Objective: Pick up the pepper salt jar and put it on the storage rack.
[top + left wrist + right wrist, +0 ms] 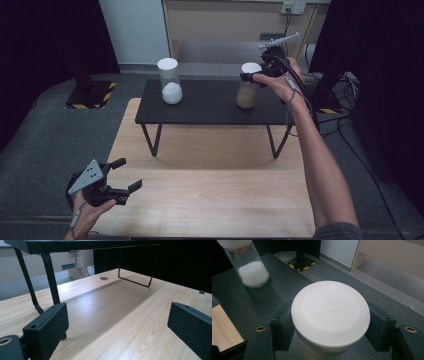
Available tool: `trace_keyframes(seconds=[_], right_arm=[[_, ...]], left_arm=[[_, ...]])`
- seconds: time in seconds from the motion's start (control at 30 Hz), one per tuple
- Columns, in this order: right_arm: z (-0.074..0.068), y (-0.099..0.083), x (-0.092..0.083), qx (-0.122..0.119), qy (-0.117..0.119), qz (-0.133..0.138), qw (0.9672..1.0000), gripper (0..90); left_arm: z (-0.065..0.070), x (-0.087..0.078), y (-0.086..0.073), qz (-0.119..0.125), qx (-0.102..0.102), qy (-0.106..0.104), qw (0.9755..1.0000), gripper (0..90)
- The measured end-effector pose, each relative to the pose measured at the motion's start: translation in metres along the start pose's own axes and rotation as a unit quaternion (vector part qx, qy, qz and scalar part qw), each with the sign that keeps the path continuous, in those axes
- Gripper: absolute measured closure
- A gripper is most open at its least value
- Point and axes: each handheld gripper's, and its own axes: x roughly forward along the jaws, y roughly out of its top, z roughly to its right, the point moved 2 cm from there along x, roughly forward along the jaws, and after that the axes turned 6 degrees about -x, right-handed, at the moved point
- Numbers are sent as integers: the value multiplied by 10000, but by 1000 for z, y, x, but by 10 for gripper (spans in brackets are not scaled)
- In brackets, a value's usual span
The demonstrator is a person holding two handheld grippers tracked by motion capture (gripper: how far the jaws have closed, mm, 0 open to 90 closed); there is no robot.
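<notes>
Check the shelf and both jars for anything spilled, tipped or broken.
Nothing stands out. Both jars stand upright and capped on the black shelf: the white-powder jar alone, the brown-filled jar gripped at its lid by the right gripper.

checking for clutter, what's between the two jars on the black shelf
Nothing: in the high view the black shelf is bare between the jar of white powder and the brown-filled jar that the right hand-held gripper clamps.

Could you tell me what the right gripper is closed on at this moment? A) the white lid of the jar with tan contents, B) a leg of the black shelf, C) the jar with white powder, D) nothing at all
A: in the right gripper view the right gripper has a jaw on either side of the white lid of the tan-filled jar; the white-powder jar stands apart on the black shelf.
</notes>
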Motion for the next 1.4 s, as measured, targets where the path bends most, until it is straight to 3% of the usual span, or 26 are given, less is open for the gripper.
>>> trace_keyframes(seconds=[0.13, 0.3, 0.57, 0.83, 1.23, 1.4], right_arm=[[4, -5, -1, 34, 93, 88, 9999, 320], [-4, -21, -11, 102, -145, 646, 9978, 81], [4, -56, -44, 210, -62, 1170, 9929, 57], [4, -90, -76, 199, 70, 1478, 9888, 52], [-17, -151, -112, 150, 36, 1864, 9823, 40], [-33, -175, -124, 19, -181, 1906, 9815, 43]], left_arm=[[0, 0, 0, -3, -4, 0, 10000, 20], [0, 0, 0, -24, 27, 8, 10000, 19], [1, 2, 1, -64, 45, 27, 10000, 19], [3, 4, 2, -116, 98, 38, 9999, 19], [4, 5, 2, -131, 114, 32, 9998, 19], [4, 4, 2, -101, 116, 41, 9999, 19]])
